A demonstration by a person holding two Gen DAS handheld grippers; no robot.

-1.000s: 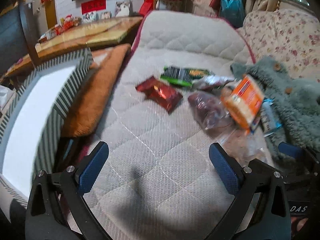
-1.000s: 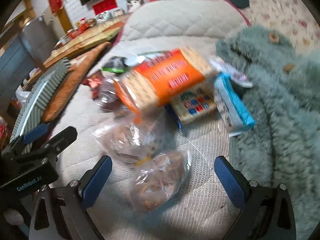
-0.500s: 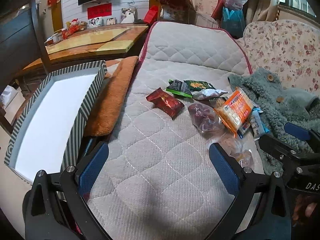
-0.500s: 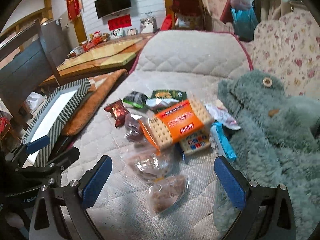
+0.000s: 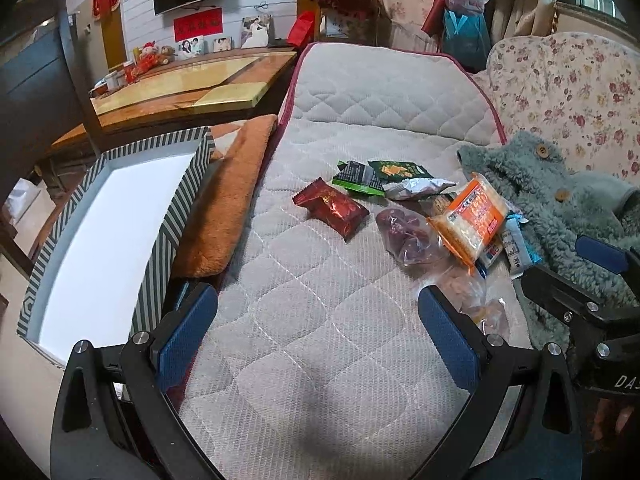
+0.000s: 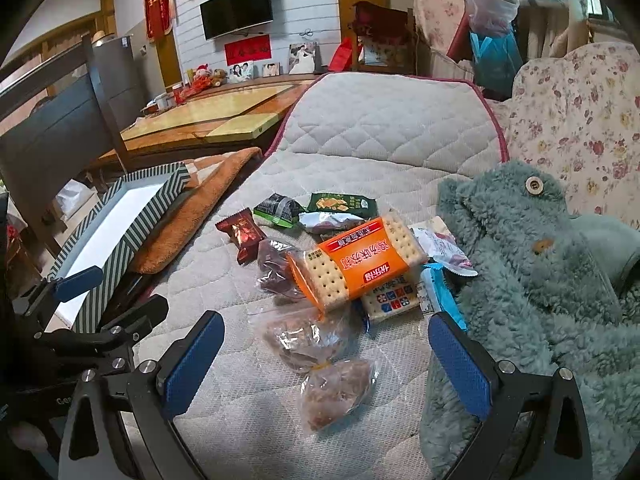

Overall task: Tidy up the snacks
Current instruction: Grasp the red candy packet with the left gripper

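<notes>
Both tongs (image 5: 318, 326) (image 6: 326, 358) wide apart | pulled back; snacks (image 6: 362, 258) farther off

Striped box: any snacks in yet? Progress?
Nothing done: the striped box shows only its bare white inside. Nothing in hand: left gripper and right gripper are open. All left: red packet, orange cracker pack and the rest lie on the quilted mat.

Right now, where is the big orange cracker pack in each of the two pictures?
Left wrist view: the orange cracker pack lies right of centre, on top of the snack pile.
Right wrist view: the orange cracker pack sits near the middle, straight ahead of the open right gripper.
Shared landmark: the red foil packet lies to the pack's left in both.
</notes>
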